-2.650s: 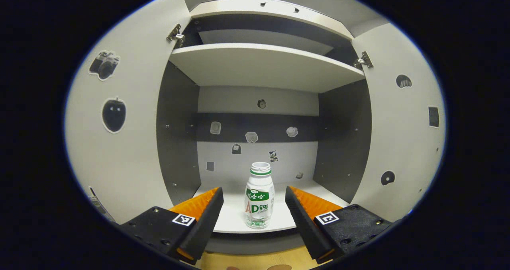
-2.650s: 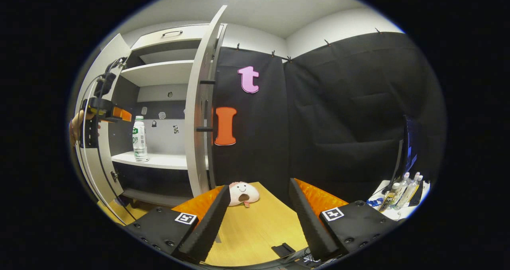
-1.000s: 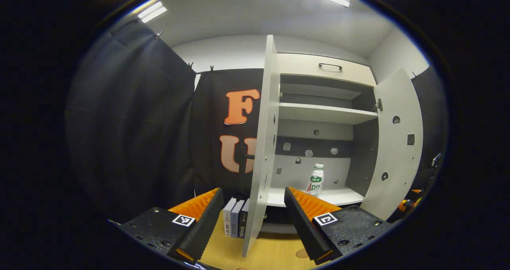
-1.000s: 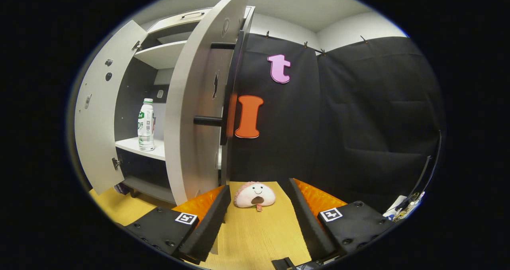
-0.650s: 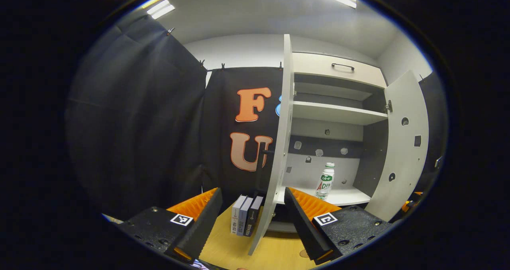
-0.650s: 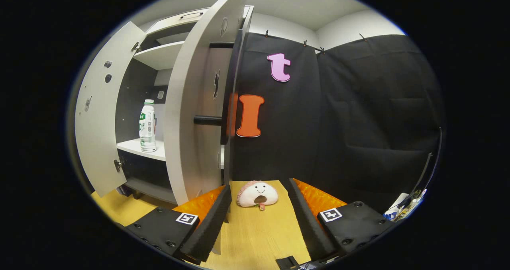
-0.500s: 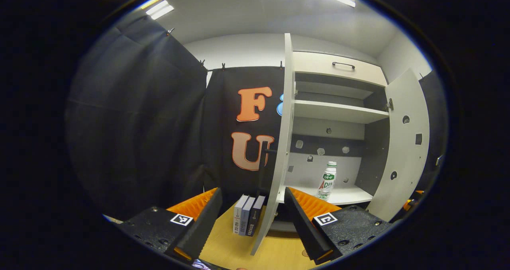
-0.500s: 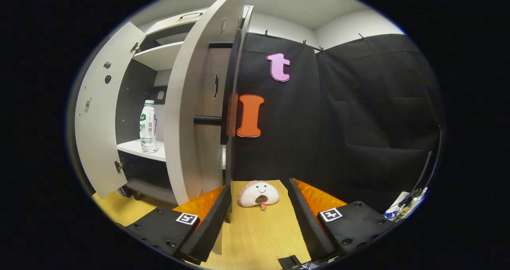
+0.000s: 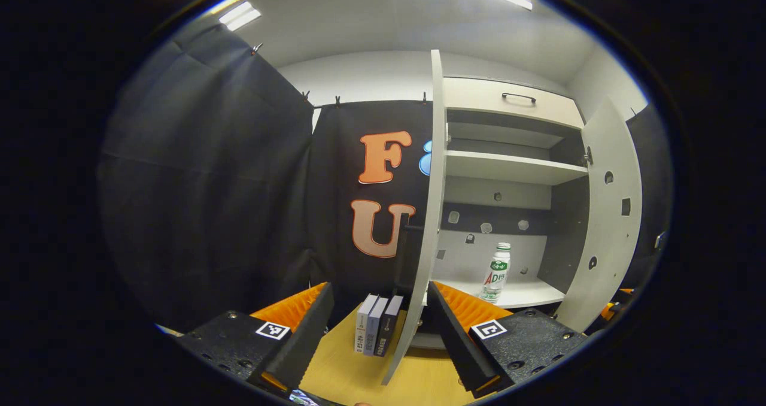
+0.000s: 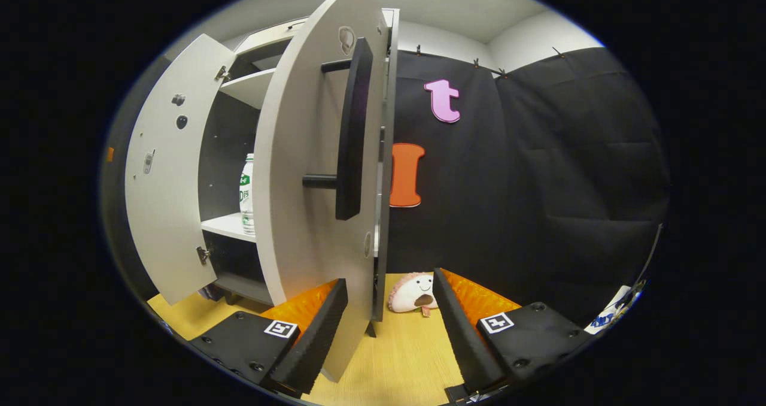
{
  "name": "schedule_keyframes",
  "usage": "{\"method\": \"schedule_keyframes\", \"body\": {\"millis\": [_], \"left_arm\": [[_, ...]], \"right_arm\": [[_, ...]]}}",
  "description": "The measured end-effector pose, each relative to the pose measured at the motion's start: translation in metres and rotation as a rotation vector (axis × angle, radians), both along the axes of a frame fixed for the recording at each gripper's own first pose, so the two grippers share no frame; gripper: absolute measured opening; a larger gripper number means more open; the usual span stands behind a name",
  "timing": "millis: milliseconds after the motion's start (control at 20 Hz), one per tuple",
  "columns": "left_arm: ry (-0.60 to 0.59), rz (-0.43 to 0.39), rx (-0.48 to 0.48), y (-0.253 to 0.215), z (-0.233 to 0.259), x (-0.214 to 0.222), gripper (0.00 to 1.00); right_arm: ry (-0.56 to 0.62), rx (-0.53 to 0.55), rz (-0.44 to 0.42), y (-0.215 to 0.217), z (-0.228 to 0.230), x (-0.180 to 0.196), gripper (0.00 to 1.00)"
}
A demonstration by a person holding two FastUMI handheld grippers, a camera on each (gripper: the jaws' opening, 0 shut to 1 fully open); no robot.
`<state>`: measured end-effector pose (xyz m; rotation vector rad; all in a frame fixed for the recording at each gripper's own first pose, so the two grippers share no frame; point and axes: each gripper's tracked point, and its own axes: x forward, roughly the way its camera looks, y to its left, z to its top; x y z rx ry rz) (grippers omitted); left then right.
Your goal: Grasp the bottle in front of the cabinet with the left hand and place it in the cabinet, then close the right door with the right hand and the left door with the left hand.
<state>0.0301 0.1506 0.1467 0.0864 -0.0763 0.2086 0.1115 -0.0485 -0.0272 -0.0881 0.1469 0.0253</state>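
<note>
The white bottle [image 9: 498, 272] with a green label stands upright on the cabinet's lower shelf [image 9: 529, 297]. Both doors are ajar. In the left gripper view the left door [image 9: 426, 226] is edge-on just ahead, and my left gripper [image 9: 380, 328] stands open with nothing in it, its fingers either side of the door's lower edge but nearer than it. In the right gripper view the right door [image 10: 305, 214] with its black bar handle [image 10: 353, 136] fills the near left. My right gripper [image 10: 389, 328] is open and empty, close against the door's outer face. The door half hides the bottle [image 10: 246, 193].
A few books [image 9: 377, 333] stand on the wooden floor left of the cabinet. A small pink plush toy [image 10: 413, 293] lies on the floor to the right of it. The left door's inner side [image 10: 164, 172] shows beyond. An upper shelf [image 9: 508, 167] sits above the bottle.
My right gripper has moved closer to the right door, whose handle side now faces it and hides more of the bottle. My left gripper drifted slightly left of the left door's edge.
</note>
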Motion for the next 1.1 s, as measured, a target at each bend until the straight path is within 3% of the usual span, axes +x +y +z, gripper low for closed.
{"method": "schedule_keyframes", "body": {"millis": [50, 150, 200, 250, 300, 400, 450, 500, 550, 1100], "left_arm": [[0.003, 0.005, -0.002, 0.003, -0.002, 0.0, 0.95], [0.008, 0.008, -0.006, 0.006, -0.006, 0.0, 0.95], [0.009, 0.012, -0.006, 0.007, -0.006, -0.001, 0.95], [0.01, 0.016, -0.007, 0.01, -0.007, 0.0, 0.95], [0.012, 0.02, -0.007, 0.011, -0.009, 0.0, 0.95], [0.016, 0.026, -0.009, 0.013, -0.011, -0.002, 0.95], [0.018, 0.028, -0.01, 0.014, -0.011, -0.002, 0.95], [0.019, 0.03, -0.011, 0.016, -0.012, -0.002, 0.95], [0.021, 0.032, -0.01, 0.016, -0.013, -0.002, 0.92], [0.033, 0.063, -0.013, 0.029, -0.019, -0.014, 0.95]], "right_arm": [[-0.003, -0.008, 0.008, 0.004, 0.0, 0.002, 0.95], [-0.005, -0.014, 0.02, 0.012, 0.0, 0.004, 0.95], [-0.005, -0.01, 0.027, 0.014, 0.0, 0.004, 0.88], [-0.004, -0.002, 0.035, 0.019, -0.001, 0.005, 0.88], [-0.002, 0.007, 0.045, 0.024, -0.002, 0.006, 0.95], [-0.004, 0.015, 0.063, 0.034, -0.002, 0.009, 0.95], [-0.008, 0.011, 0.072, 0.039, -0.002, 0.011, 0.88], [-0.013, 0.003, 0.077, 0.043, -0.002, 0.013, 0.88], [-0.018, -0.01, 0.08, 0.046, -0.001, 0.014, 0.95], [-0.079, -0.071, 0.088, 0.073, -0.001, 0.059, 0.95]]}}
